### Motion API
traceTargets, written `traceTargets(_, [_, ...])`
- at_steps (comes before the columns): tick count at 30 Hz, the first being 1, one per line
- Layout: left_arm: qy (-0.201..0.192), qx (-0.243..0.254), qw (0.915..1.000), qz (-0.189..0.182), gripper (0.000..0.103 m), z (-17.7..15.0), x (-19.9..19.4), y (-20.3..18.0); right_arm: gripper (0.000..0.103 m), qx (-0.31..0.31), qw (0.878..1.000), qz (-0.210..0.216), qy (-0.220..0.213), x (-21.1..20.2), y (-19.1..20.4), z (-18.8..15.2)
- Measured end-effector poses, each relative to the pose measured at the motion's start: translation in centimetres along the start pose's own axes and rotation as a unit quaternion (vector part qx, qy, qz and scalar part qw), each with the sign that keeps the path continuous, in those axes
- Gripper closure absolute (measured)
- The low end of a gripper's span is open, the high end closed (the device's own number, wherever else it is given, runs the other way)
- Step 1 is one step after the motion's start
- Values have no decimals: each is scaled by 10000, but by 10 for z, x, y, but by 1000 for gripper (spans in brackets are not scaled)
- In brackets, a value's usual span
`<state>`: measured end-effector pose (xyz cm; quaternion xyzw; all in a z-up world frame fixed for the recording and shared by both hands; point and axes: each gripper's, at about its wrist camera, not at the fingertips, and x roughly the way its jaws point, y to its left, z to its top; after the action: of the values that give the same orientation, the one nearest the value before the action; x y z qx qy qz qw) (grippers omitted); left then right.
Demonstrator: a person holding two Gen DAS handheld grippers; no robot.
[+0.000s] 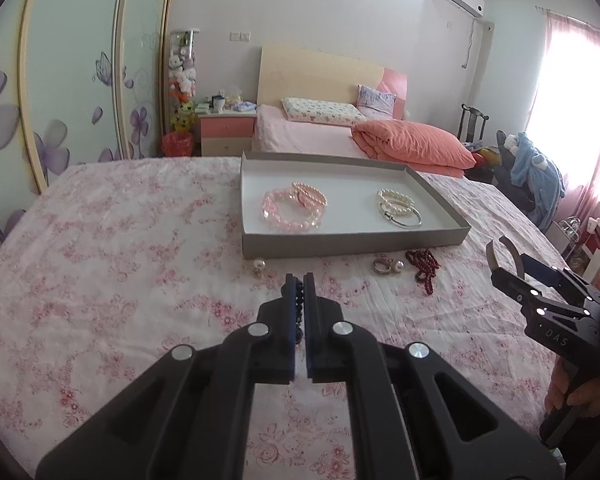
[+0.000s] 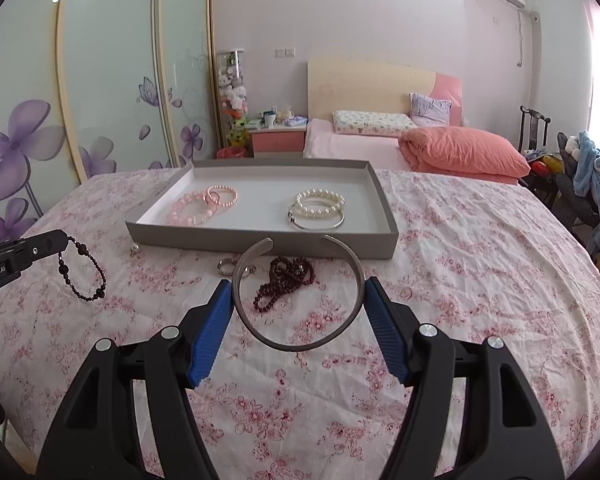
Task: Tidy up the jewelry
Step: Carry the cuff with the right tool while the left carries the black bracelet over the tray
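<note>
Jewelry is split three ways right now: your left hand-held gripper (image 1: 299, 280) is clamped tight on a black beaded bracelet (image 2: 82, 272) that dangles clear of the bed, and your right hand-held gripper (image 2: 298, 300) holds an open silver metal cuff bangle (image 2: 296, 296) by its two sides, gap facing forward. Straight ahead of both lies the shallow grey cardboard tray (image 2: 260, 242), its long axis running left to right across your view; the right hand looks slightly nearer its front wall. Inside it, pink bead bracelets (image 2: 204, 204) sit to the left, white pearl bracelets with a silver bangle (image 2: 318, 208) to the right. On the floral pink bedspread (image 2: 460, 260) just before the tray remain a dark red bead strand (image 2: 286, 280), small rings (image 2: 226, 267) and a pearl earring (image 1: 259, 265).
</note>
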<state>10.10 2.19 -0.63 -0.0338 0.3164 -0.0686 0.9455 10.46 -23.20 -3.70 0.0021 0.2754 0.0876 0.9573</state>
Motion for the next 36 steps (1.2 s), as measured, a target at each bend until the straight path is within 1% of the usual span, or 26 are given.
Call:
traceTargets(5, [-259,198,9990,319,98,6,-5,-12,36,-34,9993,-31,-364,-8,4,8])
traceTargets(8, [-339,256,9982,413,98,11,-5,-18,36,-88,9982,-60,-593,-13,8,13])
traceTargets(11, [-406,300,9977,446,98,15,-5,-25,36,-133,9965,-102,-817,-19,10,18])
traceTargets(17, [-548,435,9967,399,98,23,-6,-40,36,-176,9930,-169,-1153,-27,12,26])
traceTargets(21, [-634,499,9960,381,98,29,-6,-46,36,-163,9916,-183,-1272,-28,12,32])
traceTargets(27, [-759,553,9945,465,98,40,-5,-52,36,-161,9891,-236,-1442,-30,10,41])
traceTargets(36, [-874,535,9936,471,98,59,3,-55,36,-200,9859,-284,-1637,-26,6,59])
